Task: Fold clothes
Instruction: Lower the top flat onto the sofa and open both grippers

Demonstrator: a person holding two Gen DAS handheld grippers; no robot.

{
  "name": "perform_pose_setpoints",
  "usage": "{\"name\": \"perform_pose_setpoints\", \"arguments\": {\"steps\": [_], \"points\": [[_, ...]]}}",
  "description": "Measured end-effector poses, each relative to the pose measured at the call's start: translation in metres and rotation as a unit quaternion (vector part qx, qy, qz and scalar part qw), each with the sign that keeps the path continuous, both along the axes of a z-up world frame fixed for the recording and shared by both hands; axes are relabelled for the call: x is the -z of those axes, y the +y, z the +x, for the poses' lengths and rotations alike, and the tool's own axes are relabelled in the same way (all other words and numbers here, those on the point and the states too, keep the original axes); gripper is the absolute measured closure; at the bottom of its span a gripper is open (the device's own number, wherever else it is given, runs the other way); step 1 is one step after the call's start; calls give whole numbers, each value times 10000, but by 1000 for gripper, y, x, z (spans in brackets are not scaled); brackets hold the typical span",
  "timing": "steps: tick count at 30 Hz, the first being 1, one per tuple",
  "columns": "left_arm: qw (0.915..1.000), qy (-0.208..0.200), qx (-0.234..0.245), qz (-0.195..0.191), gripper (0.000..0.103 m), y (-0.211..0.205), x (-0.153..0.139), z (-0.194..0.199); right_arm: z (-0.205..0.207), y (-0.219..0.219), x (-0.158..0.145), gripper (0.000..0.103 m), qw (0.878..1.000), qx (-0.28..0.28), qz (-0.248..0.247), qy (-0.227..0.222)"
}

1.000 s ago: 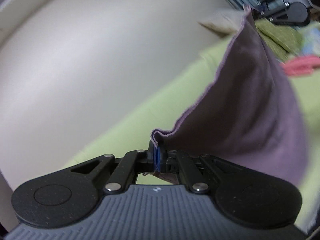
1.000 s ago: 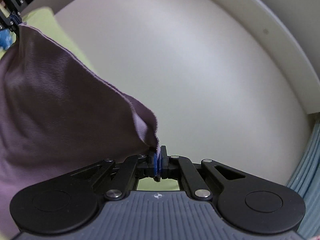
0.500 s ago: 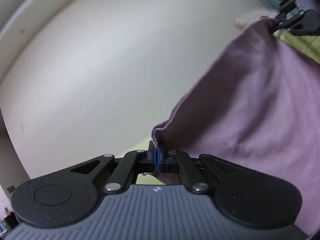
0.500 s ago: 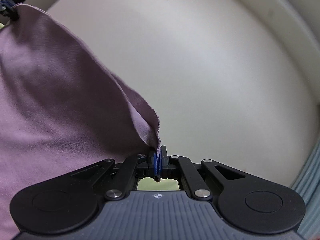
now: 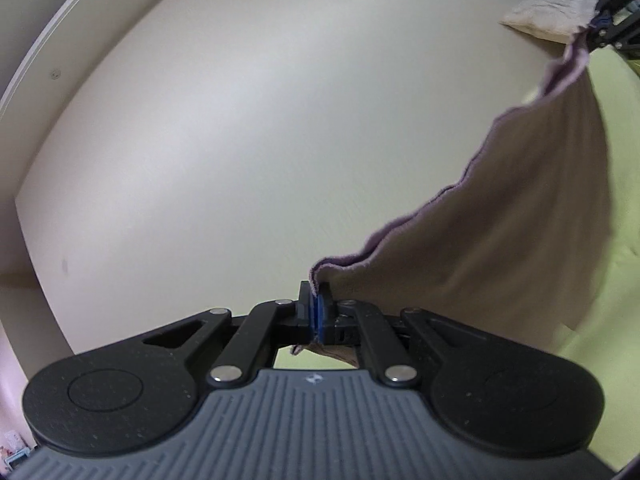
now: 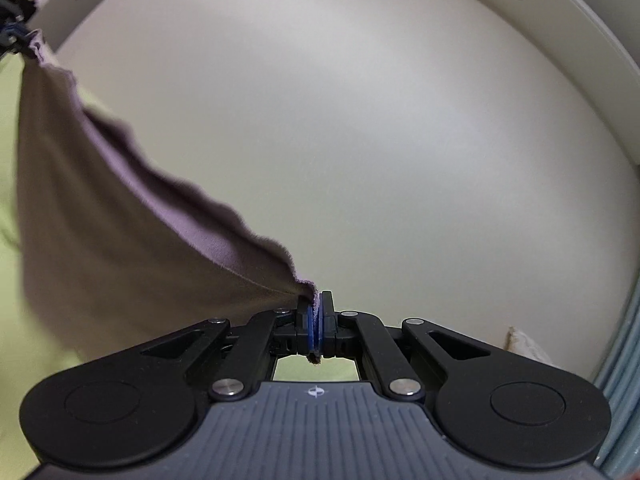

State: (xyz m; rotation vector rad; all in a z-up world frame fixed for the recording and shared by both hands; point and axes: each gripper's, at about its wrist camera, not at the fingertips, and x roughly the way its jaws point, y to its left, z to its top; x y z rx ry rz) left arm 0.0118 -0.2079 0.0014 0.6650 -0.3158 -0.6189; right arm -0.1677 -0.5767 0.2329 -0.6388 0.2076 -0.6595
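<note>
Above the lime-green bed (image 5: 624,208), held in the air between my two grippers: one mauve cloth (image 5: 500,248), a single garment piece, hem uppermost.

Item, left gripper (image 5: 316,312): jaws together, clamped on one upper corner of the cloth; a scrap of fabric pokes out below the blue pads. Item, right gripper (image 6: 316,328): jaws together, clamped on the opposite upper corner, likewise with a tuft showing underneath. Each gripper appears small and far off at the edge of the other's view.

Change noted: half a second ago the cloth filled much of both views and its top edge ran fairly straight; now it takes up less of each view, the top hem sags in a long curve between my grips, and the panel looks blurred, so it is swinging. The cameras have tipped toward the pale wall (image 5: 280,120). My reading: I have spread and lifted the piece to shake it flat. The fold itself is not yet begun; laying it down on the bed comes next, I judge.

Materials: cloth thin, soft, matte knit, with a narrow stitched hem, slightly rippled near the right grip. It hangs limp and will follow any pull. Wall smooth and plain. Bed cover smooth, bright green. One beige cushion (image 5: 548,12), coarse-looking, rests at the far end. Blue-grey pleated curtain (image 6: 624,360) at the edge of the right view.
</note>
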Motion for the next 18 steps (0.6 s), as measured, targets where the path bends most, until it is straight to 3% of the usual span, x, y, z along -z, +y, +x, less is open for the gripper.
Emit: {"name": "perform_pose_setpoints", "arguments": {"steps": [2,5,9,11,14,17,18], "points": [[9993,86,92,356,101,17,56,-21,-14,6,38,103,9996,-142,64,244],[9921,439,263,1143,100,22,161,0,-33,19,119,103,9956,-252,324,837],[9678,1215,283,2188,100,34,288,-16,-48,33,245,103,9758,-200,1103,1879],[9549,1451,180,2584,100,38,338,-24,-55,41,294,103,9621,-109,1335,2376],[9419,1758,47,2862,101,47,380,-31,-71,55,344,103,9422,5,1432,3028],[9349,1968,-20,2953,101,57,398,-29,-72,65,353,102,9408,72,893,3270],[9339,1906,-35,3025,100,36,401,-29,-69,61,352,102,9391,98,933,3307]]}}
